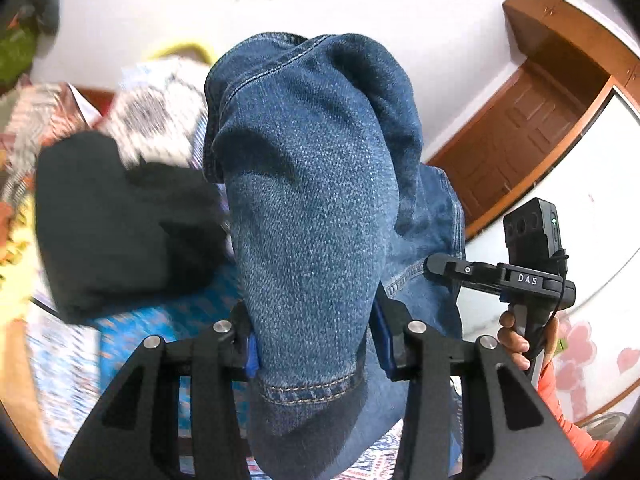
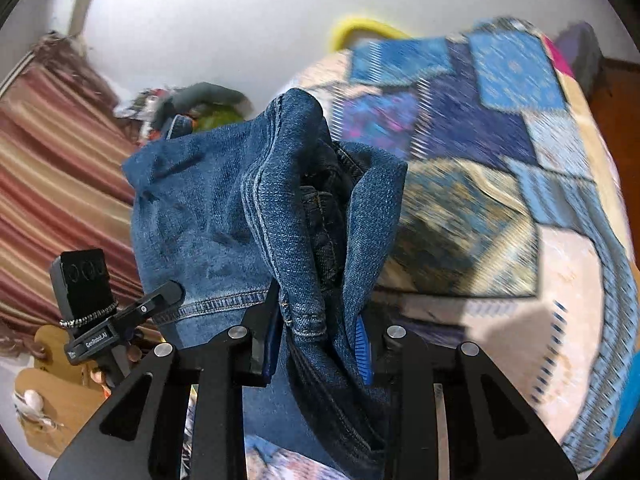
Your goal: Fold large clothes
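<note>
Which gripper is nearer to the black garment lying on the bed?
Left. The left gripper, shut on the jeans, has the black garment just beside it; the right gripper view shows none.

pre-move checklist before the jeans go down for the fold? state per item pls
1. Left gripper clamped on jeans at a hem: ok.
2. Right gripper clamped on bunched denim: ok.
3. Jeans hanging flat, untwisted: not ok, crumpled in both views.
4. Legs aligned: cannot tell.
5. Patchwork bedspread free for laying down: cannot tell, blurred.
6. Black garment clear of the landing spot: cannot tell.
</note>
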A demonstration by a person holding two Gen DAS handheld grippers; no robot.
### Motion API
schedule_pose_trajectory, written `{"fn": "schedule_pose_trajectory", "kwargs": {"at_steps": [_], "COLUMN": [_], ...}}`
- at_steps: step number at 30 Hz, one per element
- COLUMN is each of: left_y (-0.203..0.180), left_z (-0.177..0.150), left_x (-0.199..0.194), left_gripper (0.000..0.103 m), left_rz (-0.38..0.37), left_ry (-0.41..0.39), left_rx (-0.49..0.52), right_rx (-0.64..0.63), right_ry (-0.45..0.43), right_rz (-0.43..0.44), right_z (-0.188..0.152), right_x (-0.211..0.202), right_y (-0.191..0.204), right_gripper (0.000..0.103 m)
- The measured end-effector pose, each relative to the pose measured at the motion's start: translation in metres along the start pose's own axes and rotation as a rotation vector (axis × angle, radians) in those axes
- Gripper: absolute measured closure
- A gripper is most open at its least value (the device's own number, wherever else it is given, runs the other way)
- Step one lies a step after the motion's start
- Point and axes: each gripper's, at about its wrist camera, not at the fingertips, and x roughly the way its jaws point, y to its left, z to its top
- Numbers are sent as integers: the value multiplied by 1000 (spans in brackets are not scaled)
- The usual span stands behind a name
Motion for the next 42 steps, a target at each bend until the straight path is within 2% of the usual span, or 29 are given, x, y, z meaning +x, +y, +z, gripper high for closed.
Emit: {"fn": "schedule_pose_trajectory", "kwargs": {"at_steps": [3, 7, 14, 20, 24, 27, 30, 32, 35, 38, 42], "left_y": [20, 37, 108, 184, 235, 256, 248, 241, 225, 205, 187], "left_z": [10, 20, 39, 52, 59, 57, 51, 45, 33, 14, -18], "left_x": [-32, -46, -50, -17, 23, 46, 51, 48, 40, 29, 15], "left_gripper": [60, 60, 60, 60, 59, 56, 52, 51, 44, 42, 38], "left_rz": [24, 72, 139, 206, 255, 307, 348, 364, 443, 517, 558], "left_ry": [-54, -100, -114, -53, 1, 23, 39, 36, 27, 22, 29], "left_rx": [1, 5, -59, -147, -214, -213, -142, -117, -43, 15, 44], "right_rx": [-28, -67, -57, -52, -8, 5, 2, -38, -95, -122, -156], "right_ry": [-13, -12, 37, 91, 119, 134, 156, 146, 146, 137, 141], "right_rz": [41, 68, 92, 24, -71, -132, -195, -230, -278, -305, -333], "right_z": [15, 33, 61, 73, 82, 79, 72, 65, 53, 38, 8], "right_x": [19, 50, 127, 201, 258, 278, 287, 279, 265, 245, 222], "right_y": [23, 48, 65, 60, 40, 31, 23, 25, 29, 30, 31], "right_gripper": [75, 75, 75, 75, 75, 71, 61, 55, 50, 47, 43]}}
